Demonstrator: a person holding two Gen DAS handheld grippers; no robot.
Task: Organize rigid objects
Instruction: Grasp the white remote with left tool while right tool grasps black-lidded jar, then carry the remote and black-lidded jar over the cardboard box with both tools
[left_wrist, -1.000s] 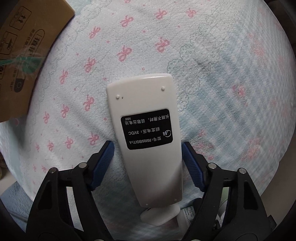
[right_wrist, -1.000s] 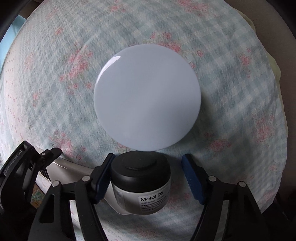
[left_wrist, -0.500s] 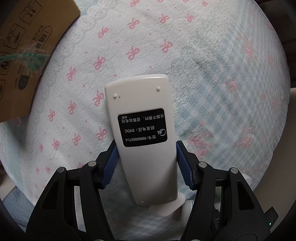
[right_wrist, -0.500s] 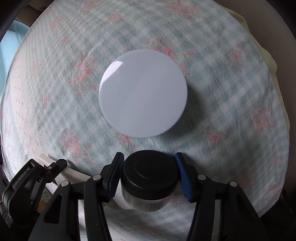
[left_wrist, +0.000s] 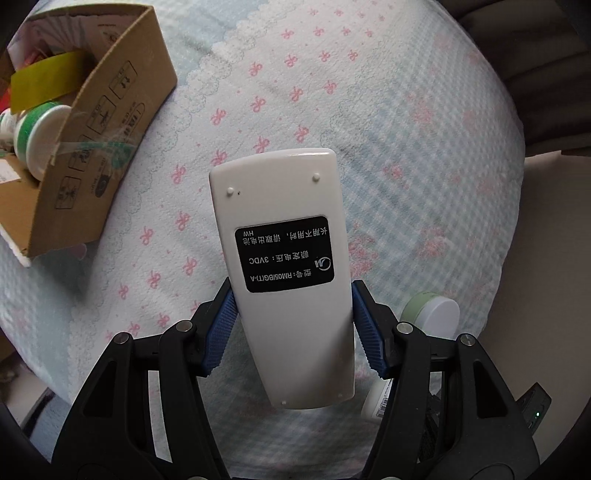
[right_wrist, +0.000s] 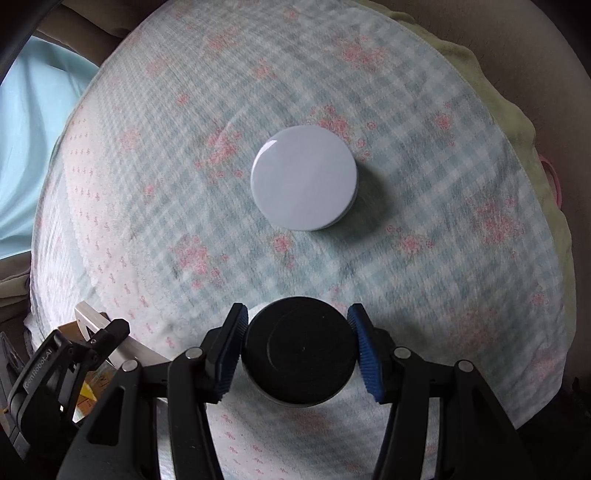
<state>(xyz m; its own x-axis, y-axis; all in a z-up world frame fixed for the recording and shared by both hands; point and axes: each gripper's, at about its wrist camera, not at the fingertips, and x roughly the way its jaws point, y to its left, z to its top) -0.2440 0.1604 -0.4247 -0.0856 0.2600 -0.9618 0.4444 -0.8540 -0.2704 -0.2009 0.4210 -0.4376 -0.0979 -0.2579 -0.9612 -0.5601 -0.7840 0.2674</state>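
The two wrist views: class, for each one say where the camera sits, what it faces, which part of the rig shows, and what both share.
Left wrist: sits behind the left tool, looking down at the bedspread; its fingers clamp a white remote, with a box upper left.
Right wrist: sits behind the right tool, looking down at a round lid; its fingers clamp a black-capped jar.
Shared: the bedspread; the left tool's body shows at the right view's lower left.

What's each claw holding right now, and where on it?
Left claw grips the white remote across its sides, below the black label. Right claw grips the jar's black lid at its rim.
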